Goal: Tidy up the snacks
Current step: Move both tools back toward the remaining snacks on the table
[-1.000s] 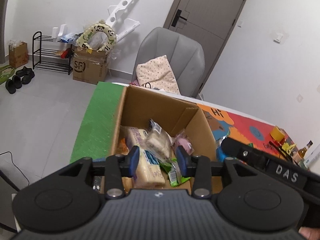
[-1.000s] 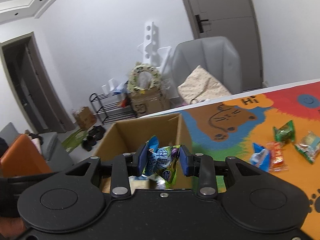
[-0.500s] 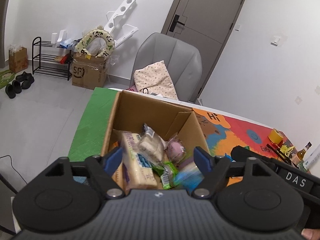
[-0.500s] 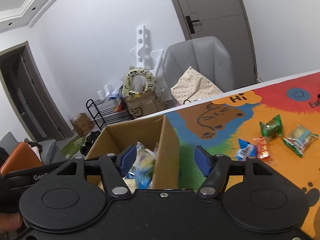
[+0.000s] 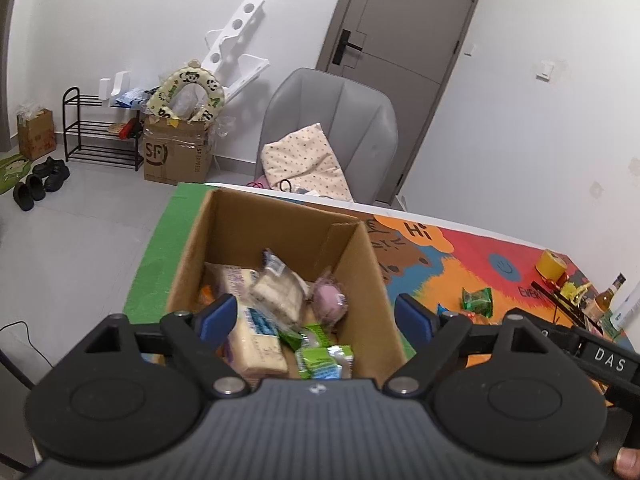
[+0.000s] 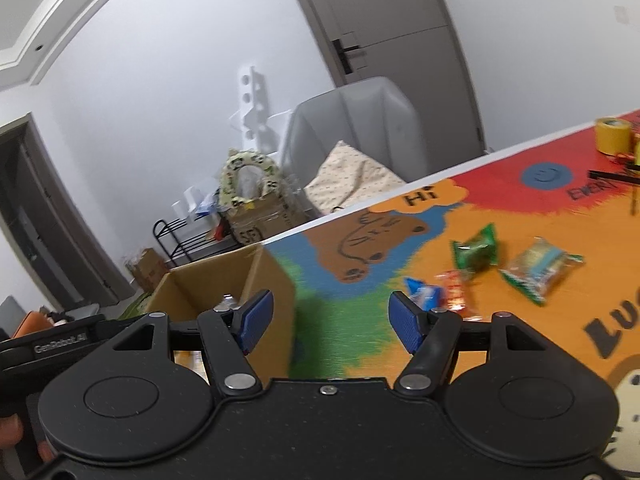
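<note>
An open cardboard box (image 5: 280, 220) stands on the mat's green end and holds several snacks: a yellow packet (image 5: 256, 344), a clear-wrapped one (image 5: 276, 290), a pink one (image 5: 330, 304) and a green one (image 5: 324, 360). My left gripper (image 5: 316, 312) hovers over the box with its jaws opening and nothing between them. My right gripper (image 6: 331, 318) is open and empty, just right of the box (image 6: 224, 276) over the mat. Loose on the mat lie a green packet (image 6: 476, 254), a clear green-edged packet (image 6: 538, 266), a red one (image 6: 456, 292) and a blue one (image 6: 422, 294).
A yellow tape roll (image 6: 612, 136) and a bottle (image 5: 606, 300) stand at the table's far right. A grey chair (image 5: 328, 120) with a dotted cushion is behind the table. The colourful play mat (image 6: 520, 208) covers the tabletop. A person's hand (image 6: 12, 432) holds the left gripper.
Both grippers opened. The right one let its blue-green packet fall into the box and swung right over the mat. The left one pulled back a little above the box.
</note>
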The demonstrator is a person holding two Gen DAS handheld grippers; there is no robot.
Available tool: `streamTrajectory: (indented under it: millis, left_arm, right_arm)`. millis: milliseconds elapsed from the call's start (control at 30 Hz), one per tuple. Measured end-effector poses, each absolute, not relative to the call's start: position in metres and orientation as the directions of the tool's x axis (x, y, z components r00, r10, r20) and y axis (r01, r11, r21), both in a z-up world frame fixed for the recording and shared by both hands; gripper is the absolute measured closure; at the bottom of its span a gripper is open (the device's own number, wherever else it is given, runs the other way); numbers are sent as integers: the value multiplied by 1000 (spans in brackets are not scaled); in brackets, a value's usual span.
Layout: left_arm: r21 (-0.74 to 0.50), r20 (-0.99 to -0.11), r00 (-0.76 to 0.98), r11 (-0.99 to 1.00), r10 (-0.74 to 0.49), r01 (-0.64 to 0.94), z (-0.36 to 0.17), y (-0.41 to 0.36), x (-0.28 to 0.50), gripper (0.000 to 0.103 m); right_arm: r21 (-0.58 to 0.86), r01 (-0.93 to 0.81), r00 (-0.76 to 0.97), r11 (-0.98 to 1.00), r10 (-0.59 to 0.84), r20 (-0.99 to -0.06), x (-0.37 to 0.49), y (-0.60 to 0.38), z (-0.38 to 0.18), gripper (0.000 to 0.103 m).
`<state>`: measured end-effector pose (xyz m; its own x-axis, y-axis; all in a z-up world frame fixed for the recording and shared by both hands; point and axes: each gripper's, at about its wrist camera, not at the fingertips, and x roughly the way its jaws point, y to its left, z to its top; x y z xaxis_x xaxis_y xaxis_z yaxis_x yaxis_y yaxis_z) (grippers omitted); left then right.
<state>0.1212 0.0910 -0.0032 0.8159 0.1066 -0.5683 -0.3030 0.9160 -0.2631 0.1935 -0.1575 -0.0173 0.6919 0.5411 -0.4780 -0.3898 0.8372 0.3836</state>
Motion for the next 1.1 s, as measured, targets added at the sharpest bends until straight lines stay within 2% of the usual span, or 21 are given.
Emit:
streamTrajectory:
  millis: [333,1100]
  left_arm:
    - [-244,-568,821,943,50,-226,-2,44,145,17]
    - [-212,-573,820,968,-12,-134,-21,-27,201,18]
  right_arm:
    - [379,-309,725,873,473,-501,204,-208,-26,32]
    - [397,-168,743,902,381,-550,238,-274,-54,27]
